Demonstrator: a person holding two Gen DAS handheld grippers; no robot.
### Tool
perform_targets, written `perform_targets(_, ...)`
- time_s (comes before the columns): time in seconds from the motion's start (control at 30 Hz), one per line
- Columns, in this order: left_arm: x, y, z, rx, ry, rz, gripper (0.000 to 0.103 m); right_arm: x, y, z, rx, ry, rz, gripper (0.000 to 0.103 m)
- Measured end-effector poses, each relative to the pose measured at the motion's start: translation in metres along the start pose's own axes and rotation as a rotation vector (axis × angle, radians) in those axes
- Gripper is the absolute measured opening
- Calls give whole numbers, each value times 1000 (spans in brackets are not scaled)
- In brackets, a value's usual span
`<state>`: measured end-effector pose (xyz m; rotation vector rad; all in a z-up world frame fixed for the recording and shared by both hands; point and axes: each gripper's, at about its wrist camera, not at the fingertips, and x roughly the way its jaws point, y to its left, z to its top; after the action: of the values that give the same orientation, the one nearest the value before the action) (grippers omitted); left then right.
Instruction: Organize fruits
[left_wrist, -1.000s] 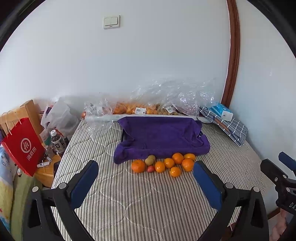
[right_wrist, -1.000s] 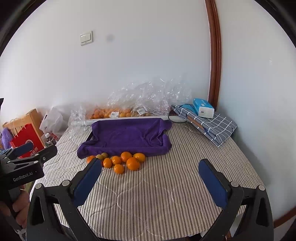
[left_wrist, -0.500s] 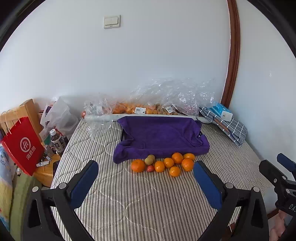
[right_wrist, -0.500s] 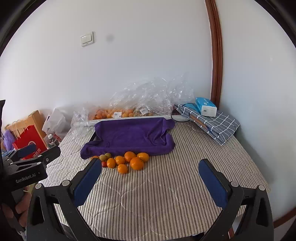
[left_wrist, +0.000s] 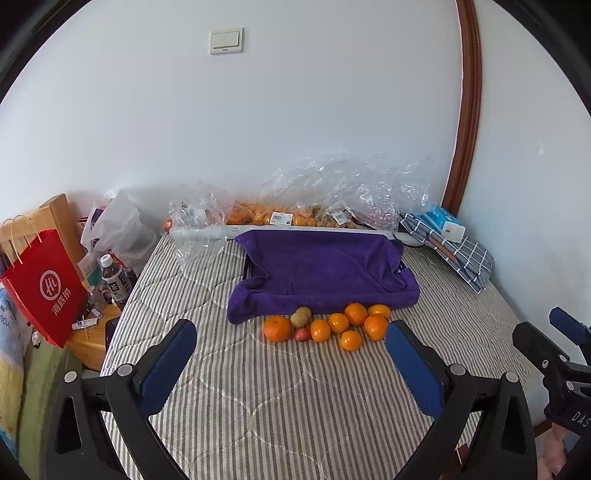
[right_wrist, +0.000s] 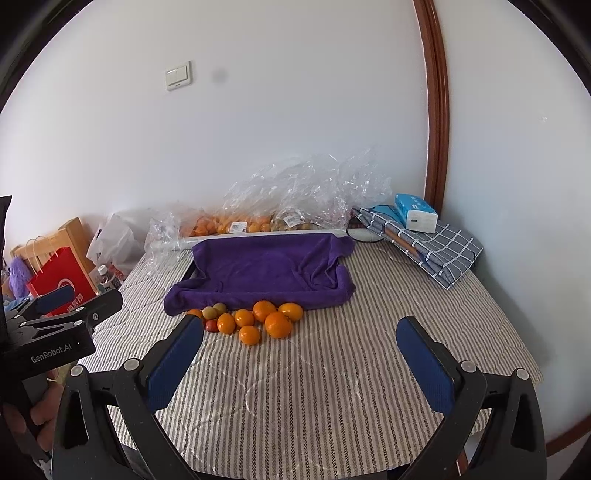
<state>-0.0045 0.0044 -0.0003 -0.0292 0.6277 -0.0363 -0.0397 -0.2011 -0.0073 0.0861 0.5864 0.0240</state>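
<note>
Fruit (left_wrist: 325, 325) is the job, and neither gripper has any yet. The left gripper (left_wrist: 290, 352) hangs over the striped cover with its blue pads spread wide and nothing between them; the right gripper (right_wrist: 299, 354) is likewise spread and empty, a little to the right of the pile. Both are short of the fruit, well above the bedding.

The pile lies in a loose cluster on the cover (left_wrist: 295, 406), just in front of the near edge of a purple towel (left_wrist: 325, 266) draped over what looks like a tray. Most pieces are oranges; two greenish ones (left_wrist: 301, 316) and a small red one (left_wrist: 302, 334) sit at the left side, touching their neighbours.

The step in hand seems to be the first reach. It should go best on an outlying piece, such as the front orange (left_wrist: 350, 340), which has some room around it. Come down with the pads either side of its widest part and close gently, since round fruit on soft bedding may roll or sink. Crowded pieces are better left until neighbours are cleared. Bagged fruit (left_wrist: 273, 218) by the wall is beyond the towel.
</note>
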Motion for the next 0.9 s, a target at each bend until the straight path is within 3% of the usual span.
perform_targets(0.9, 1, 7, -1, -11, -7, -6, 103, 4, 2, -1, 8, -21, 9, 103)
